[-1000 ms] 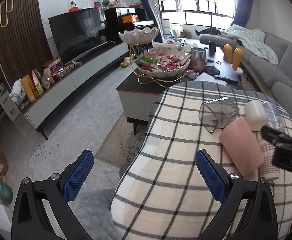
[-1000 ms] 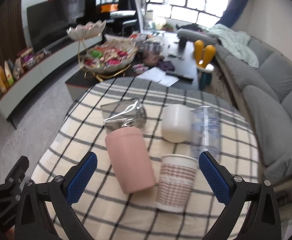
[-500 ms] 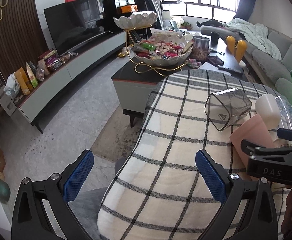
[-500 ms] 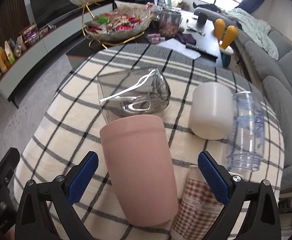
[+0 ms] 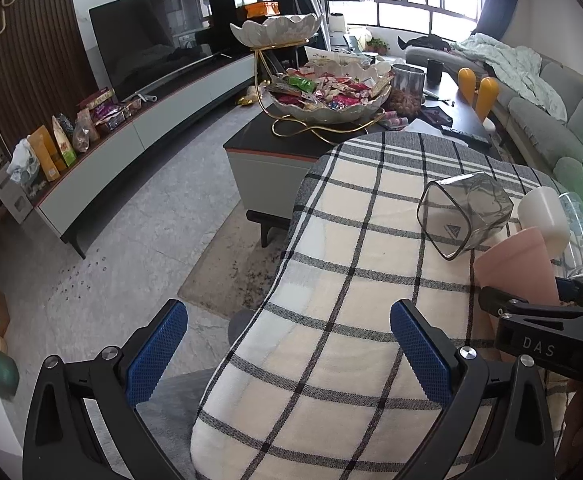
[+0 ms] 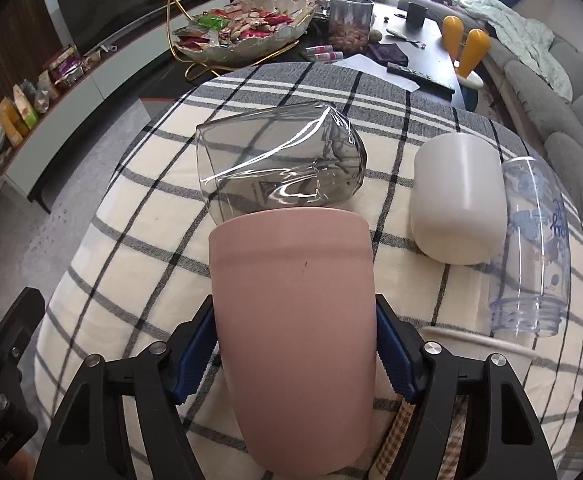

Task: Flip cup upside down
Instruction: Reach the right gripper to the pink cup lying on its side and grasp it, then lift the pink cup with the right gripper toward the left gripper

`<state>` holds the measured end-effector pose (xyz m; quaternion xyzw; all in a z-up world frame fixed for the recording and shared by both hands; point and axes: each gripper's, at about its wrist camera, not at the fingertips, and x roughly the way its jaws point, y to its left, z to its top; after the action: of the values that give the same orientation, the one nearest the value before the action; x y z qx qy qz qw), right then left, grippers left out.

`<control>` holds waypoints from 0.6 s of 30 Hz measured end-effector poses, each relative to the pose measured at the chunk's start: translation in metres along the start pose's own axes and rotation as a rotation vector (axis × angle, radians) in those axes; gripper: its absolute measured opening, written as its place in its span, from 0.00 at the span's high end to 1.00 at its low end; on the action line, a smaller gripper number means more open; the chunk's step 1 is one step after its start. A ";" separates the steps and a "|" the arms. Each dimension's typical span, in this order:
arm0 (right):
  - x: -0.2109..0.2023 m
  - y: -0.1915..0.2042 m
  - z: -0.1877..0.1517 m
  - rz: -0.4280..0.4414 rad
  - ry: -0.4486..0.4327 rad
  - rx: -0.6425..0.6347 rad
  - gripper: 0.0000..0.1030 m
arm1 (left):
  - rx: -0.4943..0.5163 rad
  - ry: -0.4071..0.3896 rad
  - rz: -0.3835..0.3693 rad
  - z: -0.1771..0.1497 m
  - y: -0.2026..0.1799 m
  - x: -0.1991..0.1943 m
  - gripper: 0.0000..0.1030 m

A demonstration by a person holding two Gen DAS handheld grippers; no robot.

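Note:
A pink cup [image 6: 295,320] lies on its side on the checked cloth [image 6: 139,208], its rim end toward the far side. My right gripper [image 6: 296,354] is shut on the pink cup, one blue pad [image 6: 195,360] on each side of it. In the left wrist view the pink cup [image 5: 515,266] shows at the right with the right gripper [image 5: 547,320] on it. My left gripper [image 5: 287,354] is open and empty, above the near left edge of the cloth.
A smoky clear cup [image 6: 279,164], a white cup [image 6: 459,196] and a clear bottle [image 6: 535,244] lie on the cloth beyond the pink cup. A checked paper cup [image 6: 471,344] stands at the right. A snack bowl stand [image 5: 327,92] is on the low table behind.
My right gripper has moved forward and down around the pink cup and closed on it. The left gripper has barely shifted and stays open.

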<state>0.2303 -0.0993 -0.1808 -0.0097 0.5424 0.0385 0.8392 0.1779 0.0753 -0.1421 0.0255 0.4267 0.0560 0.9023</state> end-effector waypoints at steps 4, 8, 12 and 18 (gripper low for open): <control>-0.014 0.002 -0.005 0.005 -0.023 0.012 0.30 | -0.003 -0.010 0.000 0.000 0.005 -0.009 0.00; -0.027 0.003 -0.011 0.026 -0.020 0.040 0.30 | -0.008 -0.028 0.001 -0.001 0.011 -0.024 0.00; -0.049 0.007 -0.024 0.043 -0.030 0.067 0.30 | -0.010 -0.052 0.003 -0.006 0.020 -0.045 0.00; -0.073 0.018 -0.058 0.086 0.009 0.092 0.30 | -0.005 -0.071 0.005 -0.024 0.035 -0.078 0.00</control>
<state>0.1464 -0.0883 -0.1380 0.0523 0.5471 0.0495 0.8340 0.1073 0.1005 -0.0941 0.0260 0.3940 0.0583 0.9169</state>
